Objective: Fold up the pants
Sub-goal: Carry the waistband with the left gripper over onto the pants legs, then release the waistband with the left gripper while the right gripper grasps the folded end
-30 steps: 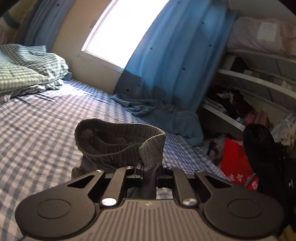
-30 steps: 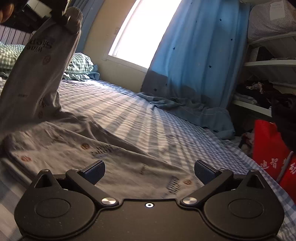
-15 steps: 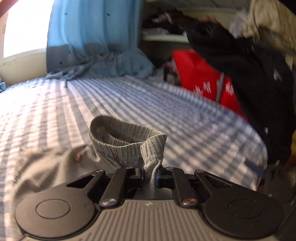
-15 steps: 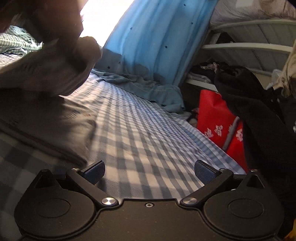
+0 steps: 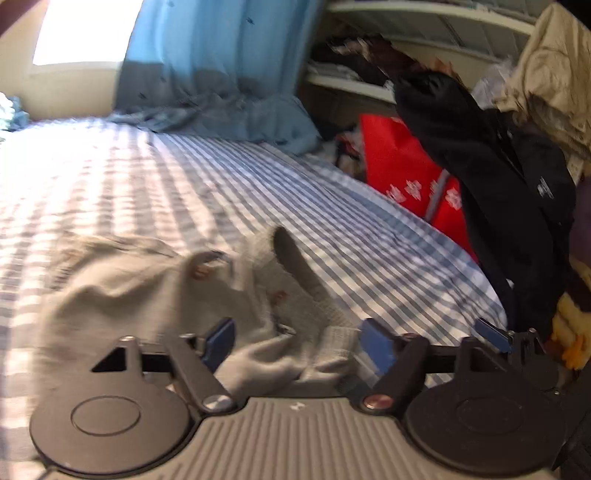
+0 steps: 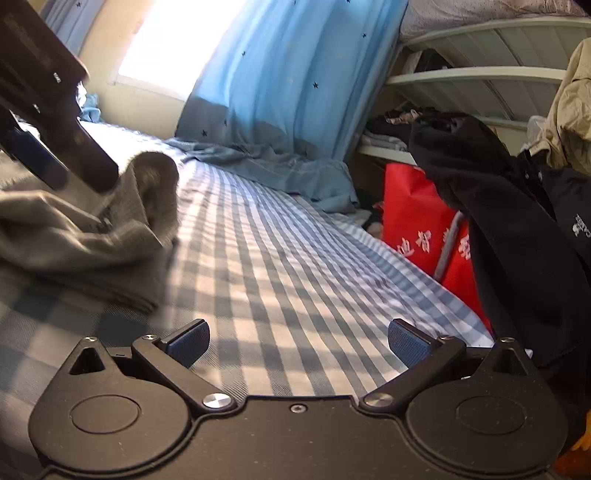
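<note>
The grey printed pants (image 5: 147, 291) lie bunched on the blue checked bed sheet (image 5: 369, 258), waistband end nearest me. My left gripper (image 5: 299, 343) is open, its blue pads either side of the waistband fabric, which lies loose between them. In the right wrist view the pants (image 6: 81, 236) are a folded heap at the left, with the left gripper's body (image 6: 48, 110) above them. My right gripper (image 6: 299, 341) is open and empty, low over bare sheet (image 6: 295, 277) to the right of the pants.
The bed's right edge drops off beside a red bag (image 6: 417, 218) and dark hanging clothes (image 6: 517, 229). Blue curtain (image 6: 288, 74) pools on the far end of the bed. Shelves (image 6: 461, 77) stand behind at right. The window (image 5: 81, 33) is bright.
My left gripper has opened and let go of the waistband, which has dropped onto the bed. It came down low over the pants. The right gripper stayed open and shifted slightly.
</note>
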### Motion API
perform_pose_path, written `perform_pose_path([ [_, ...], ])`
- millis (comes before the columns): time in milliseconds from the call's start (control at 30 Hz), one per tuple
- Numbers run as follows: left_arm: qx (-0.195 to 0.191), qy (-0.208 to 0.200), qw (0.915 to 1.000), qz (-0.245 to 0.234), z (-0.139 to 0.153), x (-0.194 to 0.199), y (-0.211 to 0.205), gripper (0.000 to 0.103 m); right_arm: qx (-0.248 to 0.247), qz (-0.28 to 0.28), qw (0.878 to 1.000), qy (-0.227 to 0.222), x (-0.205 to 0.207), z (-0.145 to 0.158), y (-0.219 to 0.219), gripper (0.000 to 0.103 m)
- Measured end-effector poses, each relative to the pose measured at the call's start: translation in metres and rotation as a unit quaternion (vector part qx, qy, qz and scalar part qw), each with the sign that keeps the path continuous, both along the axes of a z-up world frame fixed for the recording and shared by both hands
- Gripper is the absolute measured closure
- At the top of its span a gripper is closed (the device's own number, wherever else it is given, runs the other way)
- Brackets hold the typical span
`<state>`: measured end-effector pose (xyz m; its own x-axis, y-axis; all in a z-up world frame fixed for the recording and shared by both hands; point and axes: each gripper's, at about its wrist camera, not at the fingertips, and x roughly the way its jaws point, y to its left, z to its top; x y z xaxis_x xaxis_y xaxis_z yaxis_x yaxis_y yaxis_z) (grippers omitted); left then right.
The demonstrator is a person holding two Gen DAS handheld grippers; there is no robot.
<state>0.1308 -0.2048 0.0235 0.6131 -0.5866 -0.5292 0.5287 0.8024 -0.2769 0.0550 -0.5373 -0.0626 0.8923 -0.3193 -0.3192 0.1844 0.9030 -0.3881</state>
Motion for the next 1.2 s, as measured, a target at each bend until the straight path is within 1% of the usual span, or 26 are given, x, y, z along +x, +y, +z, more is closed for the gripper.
perform_pose_path([
  [33, 0.003, -0.01, 0.9996, 0.027, 0.003, -0.001, 0.011, 0.008, 0.002, 0.004, 1.0, -0.004, 0.0, 0.004, 0.003, 0.001],
  [67, 0.009, -0.017, 0.9983, 0.055, 0.005, -0.002, 0.023, 0.007, 0.004, 0.007, 1.0, -0.008, 0.001, 0.007, 0.005, 0.001],
  [133, 0.025, -0.02, 0.9938, 0.107, 0.004, -0.002, 0.044, 0.006, 0.017, 0.016, 1.0, -0.018, 0.004, 0.016, 0.01, 0.001],
  [233, 0.047, 0.0, 0.9809, 0.189, -0.007, 0.006, 0.077, 0.006, 0.069, 0.041, 0.996, -0.033, 0.015, 0.035, 0.016, 0.001],
  [300, 0.054, 0.024, 0.9743, 0.218, -0.017, 0.013, 0.093, 0.006, 0.104, 0.072, 0.991, -0.033, 0.025, 0.048, 0.023, 0.001],
  [333, 0.053, 0.04, 0.9717, 0.227, -0.024, 0.016, 0.101, 0.006, 0.12, 0.096, 0.988, -0.024, 0.032, 0.052, 0.026, 0.001],
  [367, 0.046, 0.051, 0.9705, 0.231, -0.029, 0.017, 0.108, 0.006, 0.143, 0.131, 0.981, -0.008, 0.041, 0.057, 0.03, 0.001],
  [433, 0.036, 0.068, 0.9696, 0.232, -0.037, 0.017, 0.117, 0.006, 0.176, 0.177, 0.968, 0.023, 0.059, 0.059, 0.036, 0.008],
  [500, 0.026, 0.077, 0.9704, 0.227, -0.044, 0.014, 0.122, 0.006, 0.187, 0.192, 0.962, 0.048, 0.074, 0.06, 0.04, 0.022],
  [533, 0.024, 0.074, 0.9711, 0.225, -0.047, 0.012, 0.123, 0.006, 0.189, 0.195, 0.961, 0.06, 0.081, 0.059, 0.043, 0.025],
  [567, 0.023, 0.069, 0.972, 0.223, -0.049, 0.01, 0.125, 0.006, 0.189, 0.196, 0.96, 0.07, 0.087, 0.058, 0.044, 0.03],
  [633, 0.028, 0.061, 0.9735, 0.219, -0.051, 0.007, 0.124, 0.006, 0.185, 0.191, 0.96, 0.09, 0.096, 0.055, 0.046, 0.048],
  [667, 0.032, 0.056, 0.9743, 0.216, -0.052, 0.004, 0.123, 0.006, 0.186, 0.192, 0.958, 0.103, 0.101, 0.053, 0.047, 0.072],
  [700, 0.035, 0.053, 0.9751, 0.213, -0.052, 0.002, 0.123, 0.006, 0.189, 0.193, 0.956, 0.114, 0.104, 0.051, 0.046, 0.091],
  [733, 0.038, 0.05, 0.9759, 0.209, -0.054, 0.0, 0.123, 0.006, 0.193, 0.195, 0.955, 0.118, 0.105, 0.051, 0.045, 0.091],
  [800, 0.044, 0.042, 0.9777, 0.201, -0.056, -0.005, 0.122, 0.006, 0.215, 0.2, 0.949, 0.115, 0.098, 0.054, 0.038, 0.099],
  [833, 0.047, 0.039, 0.9784, 0.197, -0.057, -0.009, 0.122, 0.006, 0.229, 0.2, 0.946, 0.107, 0.093, 0.058, 0.033, 0.099],
  [900, 0.055, 0.031, 0.9799, 0.189, -0.059, -0.015, 0.122, 0.006, 0.244, 0.192, 0.946, 0.098, 0.084, 0.064, 0.024, 0.099],
  [967, 0.065, 0.024, 0.9808, 0.182, -0.06, -0.021, 0.121, 0.006, 0.265, 0.179, 0.943, 0.097, 0.075, 0.067, 0.01, 0.099],
  [1067, 0.079, 0.013, 0.9819, 0.171, -0.061, -0.027, 0.12, 0.006, 0.303, 0.159, 0.933, 0.108, 0.066, 0.058, -0.007, 0.099],
  [1133, 0.088, 0.006, 0.9825, 0.164, -0.061, -0.032, 0.121, 0.006, 0.308, 0.144, 0.933, 0.119, 0.06, 0.048, -0.011, 0.098],
  [1200, 0.081, 0.008, 0.9838, 0.16, -0.06, -0.037, 0.126, 0.006, 0.314, 0.136, 0.932, 0.121, 0.055, 0.04, -0.013, 0.097],
])
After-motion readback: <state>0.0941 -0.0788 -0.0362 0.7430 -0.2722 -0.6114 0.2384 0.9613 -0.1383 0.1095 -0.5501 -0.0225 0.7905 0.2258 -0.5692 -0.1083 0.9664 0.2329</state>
